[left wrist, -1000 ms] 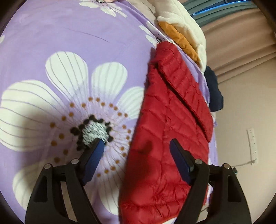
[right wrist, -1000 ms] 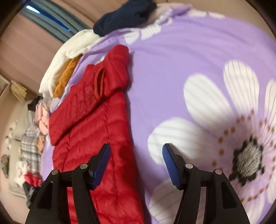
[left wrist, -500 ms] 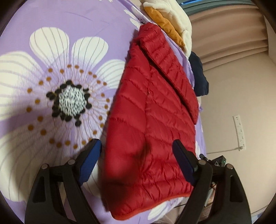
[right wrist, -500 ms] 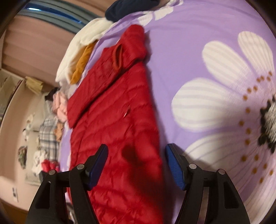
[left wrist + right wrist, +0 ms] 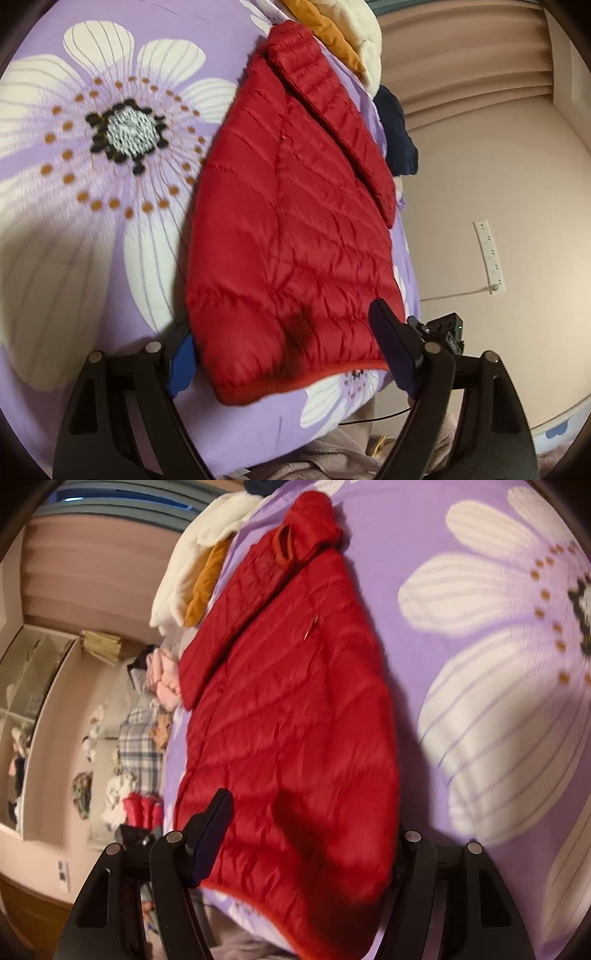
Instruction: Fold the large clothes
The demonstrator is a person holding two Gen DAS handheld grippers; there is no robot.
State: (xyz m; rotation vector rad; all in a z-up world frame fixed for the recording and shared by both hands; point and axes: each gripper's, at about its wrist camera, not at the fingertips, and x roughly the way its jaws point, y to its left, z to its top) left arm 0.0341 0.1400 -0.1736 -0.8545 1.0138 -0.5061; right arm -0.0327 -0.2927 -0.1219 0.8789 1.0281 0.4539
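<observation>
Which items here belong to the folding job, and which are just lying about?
In the job:
red quilted puffer jacket
left gripper, jaws open
right gripper, jaws open

Lying about:
cream fleece garment
orange garment
navy garment
purple floral bedspread
plaid cloth

One red jacket (image 5: 291, 229) on one purple flower sheet (image 5: 110, 66), two grippers, left (image 5: 291, 354) and right (image 5: 303, 834), one wall socket strip (image 5: 489, 254)
</observation>
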